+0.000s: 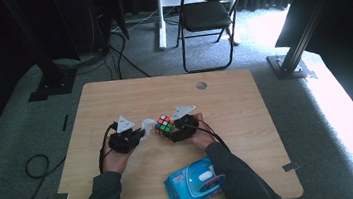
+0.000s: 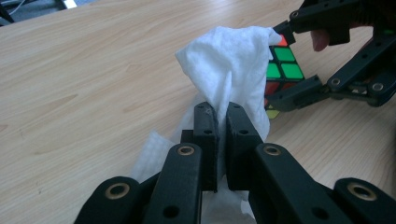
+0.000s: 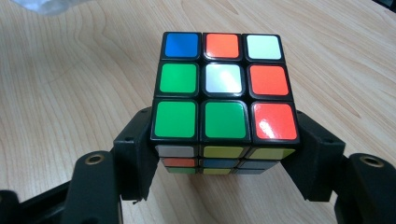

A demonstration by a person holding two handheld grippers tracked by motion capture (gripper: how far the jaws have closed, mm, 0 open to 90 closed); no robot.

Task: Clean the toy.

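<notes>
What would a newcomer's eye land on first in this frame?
The scrambled puzzle cube, clamped in the right gripper at mid-table. Beside it, the left gripper pinches a white wipe that reaches the cube. A blue pack of wipes lies at the table's near edge.

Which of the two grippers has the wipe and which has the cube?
The left gripper is shut on the white wipe; the right gripper clamps the puzzle cube by its sides.
</notes>
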